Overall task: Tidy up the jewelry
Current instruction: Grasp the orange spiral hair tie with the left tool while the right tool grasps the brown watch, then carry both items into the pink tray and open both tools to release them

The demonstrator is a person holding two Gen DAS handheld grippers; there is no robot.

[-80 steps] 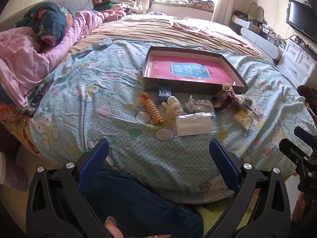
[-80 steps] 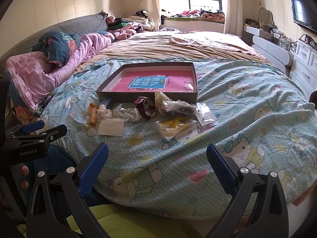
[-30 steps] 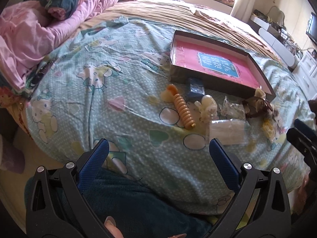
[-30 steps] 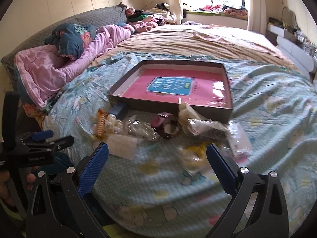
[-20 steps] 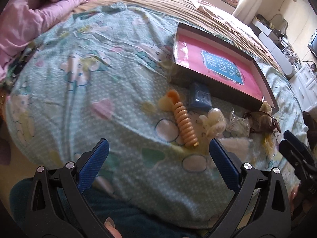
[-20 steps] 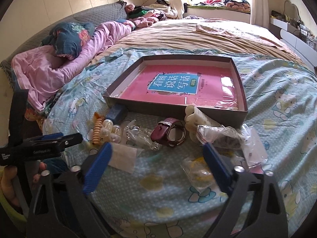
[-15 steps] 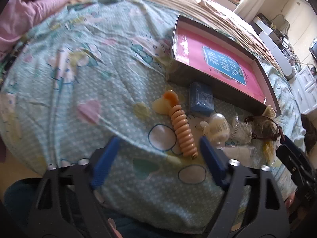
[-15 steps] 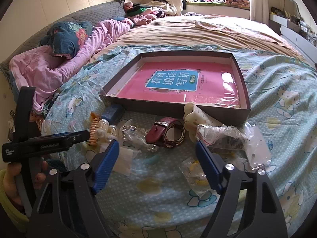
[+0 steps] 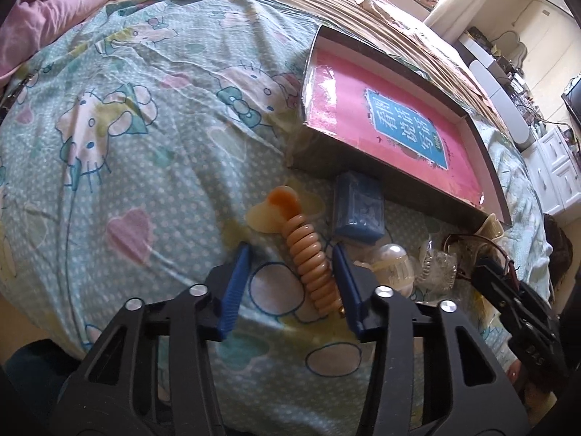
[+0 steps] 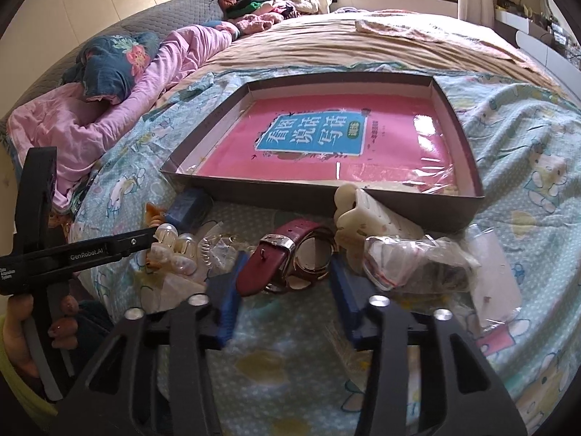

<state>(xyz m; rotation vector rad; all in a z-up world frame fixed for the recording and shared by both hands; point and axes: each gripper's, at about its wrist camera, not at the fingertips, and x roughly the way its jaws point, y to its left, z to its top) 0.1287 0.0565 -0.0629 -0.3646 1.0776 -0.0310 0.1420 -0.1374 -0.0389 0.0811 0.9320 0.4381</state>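
While bed [image 10: 515,116] fills both views, box [image 10: 399,205] holds pink book; left hand-held gripper [image 9: 290,267] closing round coil bracelet [image 9: 308,258], contact unclear; right hand-held gripper [image 10: 285,270] closing round watch [image 10: 290,258], strap hides left pad.

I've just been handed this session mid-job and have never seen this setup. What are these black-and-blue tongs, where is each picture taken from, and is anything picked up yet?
There is no robot here. A person holds a two-finger gripper in each hand, and a wide-angle camera on each looks along its blue fingers. One picture comes from the left gripper, the other from the right gripper. Both hang over a bedsheet, where trinkets lie in front of a shallow box holding a pink book. Both sets of jaws have just been closing. The left ones straddle an orange spiral hair tie, with a gap on one side. The right ones flank a maroon-strapped watch; I cannot tell whether they grip it yet. Nothing is lifted.
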